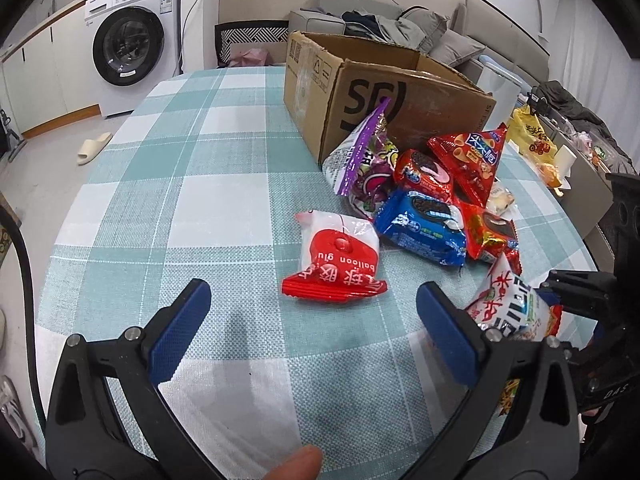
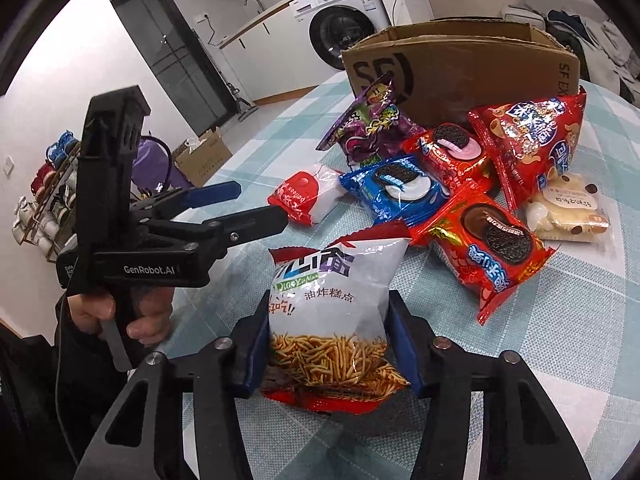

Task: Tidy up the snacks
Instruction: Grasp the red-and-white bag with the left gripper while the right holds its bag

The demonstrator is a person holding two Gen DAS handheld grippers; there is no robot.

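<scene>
Snack in my right jaws: fried-stick snack bag, white with golden sticks printed low on it, stands upright between my right gripper pads, which press its sides; the jaws are clenched on it.
Left jaws: my left gripper is released, jaws spread wide with nothing between them, over bare checked cloth of the bench.
Landmark: open cardboard box stands at the far side of the bench.
Purple candy bag: leans against the box front.
Red triangular biscuit bag: just beside the box, right of the purple bag.
Red cookie pack: nearer me than the box, touching the purple bag.
Blue cookie pack: further from the box, overlapping the red pack.
Red chocolate-cookie pack: nearer me than the blue pack, well apart from the box.
Balloon glue packet: red and white, lying flat left of the pile, apart from the box.
Pale pastry packet: right of the pile, below the triangular bag.
</scene>
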